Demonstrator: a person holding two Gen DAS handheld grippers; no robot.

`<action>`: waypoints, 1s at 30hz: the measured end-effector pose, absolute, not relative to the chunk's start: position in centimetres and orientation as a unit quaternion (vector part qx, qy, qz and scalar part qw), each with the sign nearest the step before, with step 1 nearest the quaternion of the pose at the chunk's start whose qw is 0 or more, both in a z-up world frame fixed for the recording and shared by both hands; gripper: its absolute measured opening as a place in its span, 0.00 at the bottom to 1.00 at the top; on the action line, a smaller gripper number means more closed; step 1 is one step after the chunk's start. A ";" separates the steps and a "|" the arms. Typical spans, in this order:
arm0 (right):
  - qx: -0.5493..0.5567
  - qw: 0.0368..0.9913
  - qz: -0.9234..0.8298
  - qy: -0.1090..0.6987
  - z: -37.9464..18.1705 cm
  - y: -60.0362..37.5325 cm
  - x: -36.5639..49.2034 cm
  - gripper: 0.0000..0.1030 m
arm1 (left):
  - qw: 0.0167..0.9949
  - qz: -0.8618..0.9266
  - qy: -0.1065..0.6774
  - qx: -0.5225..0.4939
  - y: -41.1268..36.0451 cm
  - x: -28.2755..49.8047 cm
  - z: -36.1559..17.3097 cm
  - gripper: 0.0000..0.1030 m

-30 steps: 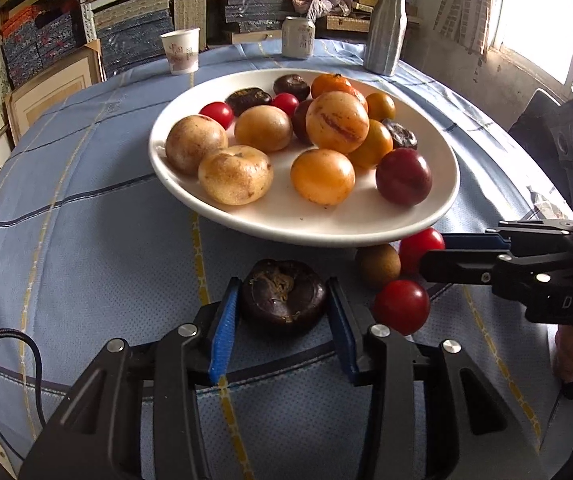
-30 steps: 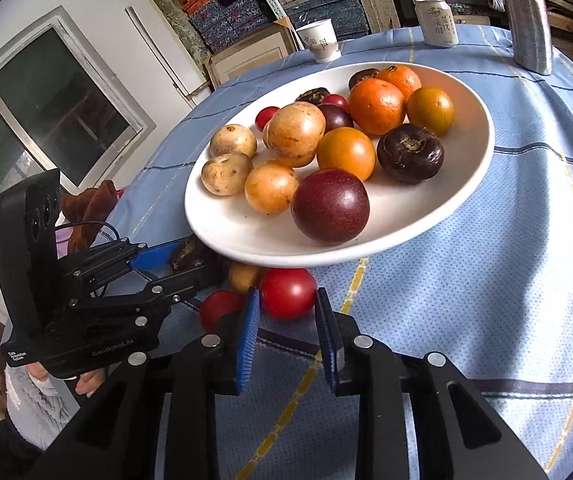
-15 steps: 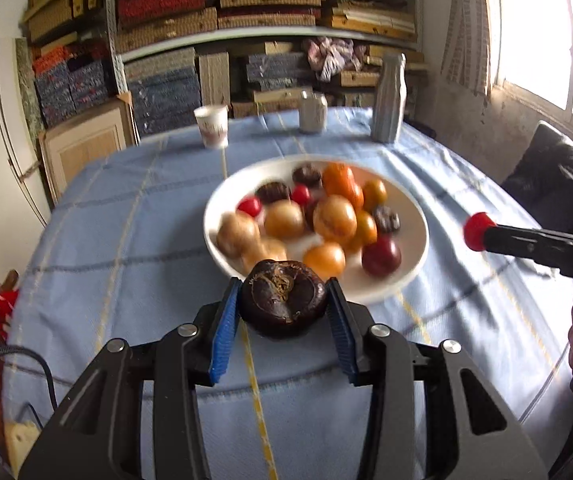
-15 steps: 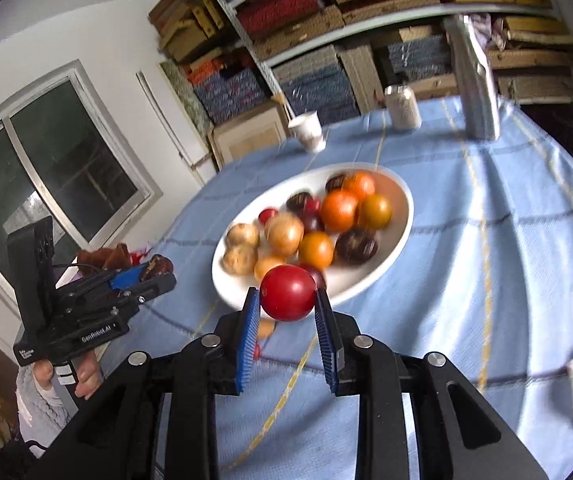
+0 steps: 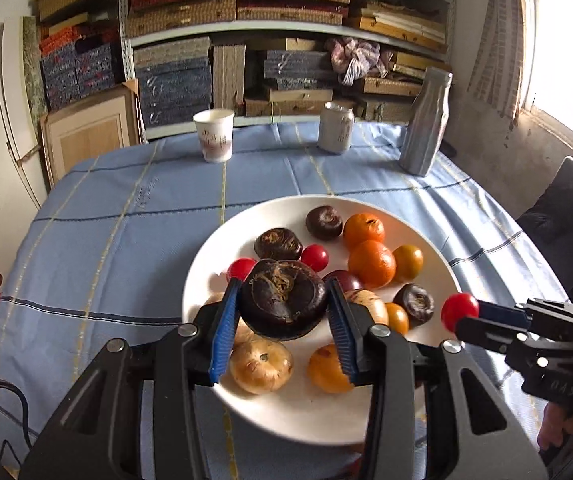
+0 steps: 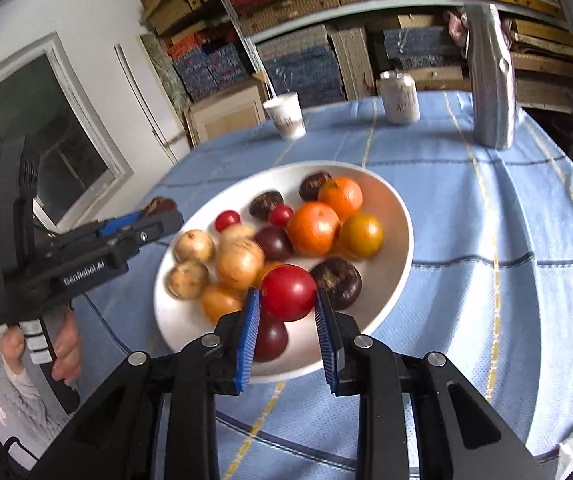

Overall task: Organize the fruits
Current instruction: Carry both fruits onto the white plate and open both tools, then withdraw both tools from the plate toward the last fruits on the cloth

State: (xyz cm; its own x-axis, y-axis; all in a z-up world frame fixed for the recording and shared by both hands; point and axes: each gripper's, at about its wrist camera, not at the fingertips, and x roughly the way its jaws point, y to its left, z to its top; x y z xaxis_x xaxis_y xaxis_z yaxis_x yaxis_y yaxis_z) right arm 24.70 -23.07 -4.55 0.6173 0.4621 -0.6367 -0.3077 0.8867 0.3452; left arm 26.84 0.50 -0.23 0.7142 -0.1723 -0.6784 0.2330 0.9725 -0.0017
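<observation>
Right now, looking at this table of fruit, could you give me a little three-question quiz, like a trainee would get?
1. True or false: the left tongs are empty.
2. Multiple choice: what do the right tongs hold? A) an orange B) a red tomato C) a paper cup
3. Fill in: at the far edge of the table stand a paper cup, a can and a silver ____.

Key:
1. False; they clamp a dark brown fruit above the white plate.
2. B
3. bottle
</observation>
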 end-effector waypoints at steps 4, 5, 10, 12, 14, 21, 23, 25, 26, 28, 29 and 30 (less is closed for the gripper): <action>0.090 0.891 0.216 0.390 -5.5 -22.6 25.3 0.33 | 0.918 -0.111 0.380 0.028 0.8 28.1 -2.0 0.40; 0.089 0.893 0.211 0.388 -5.5 -22.7 25.2 0.42 | 0.915 -0.112 0.386 0.026 0.9 28.3 -2.3 0.41; 0.113 0.911 0.210 0.335 -3.4 -24.2 23.0 0.58 | 0.913 -0.108 0.393 0.002 2.0 27.8 -2.4 0.59; 0.121 0.922 0.202 0.307 -2.5 -24.9 21.6 0.70 | 0.924 -0.095 0.370 -0.005 2.7 26.2 -1.5 0.77; 0.128 0.933 0.187 0.281 -2.1 -25.5 20.3 0.83 | 0.933 -0.082 0.351 -0.004 3.1 24.4 -0.8 0.83; 0.127 0.947 0.141 0.258 -3.0 -26.5 18.0 0.93 | 0.962 0.005 0.266 0.066 2.7 16.1 -0.9 0.95; 0.132 0.946 0.136 0.262 -3.5 -26.3 17.5 0.96 | 0.963 0.017 0.254 0.089 2.2 14.4 -1.3 0.95; 0.126 0.947 0.132 0.263 -3.9 -26.0 17.3 0.96 | 0.964 0.014 0.250 0.091 2.0 13.5 -1.4 0.95; 0.120 0.949 0.130 0.263 -3.9 -25.8 17.1 0.96 | 0.964 0.012 0.250 0.090 2.0 13.2 -1.4 0.95; 0.110 0.951 0.122 0.260 -4.0 -25.5 17.0 0.96 | 0.964 0.010 0.252 0.090 1.9 13.0 -1.4 0.95; 0.109 0.952 0.121 0.260 -4.1 -25.4 16.8 0.96 | 0.963 0.011 0.253 0.090 1.9 13.1 -1.5 0.95; 0.109 0.951 0.120 0.261 -4.1 -25.4 16.8 0.96 | 0.963 0.013 0.255 0.091 2.0 13.1 -1.6 0.95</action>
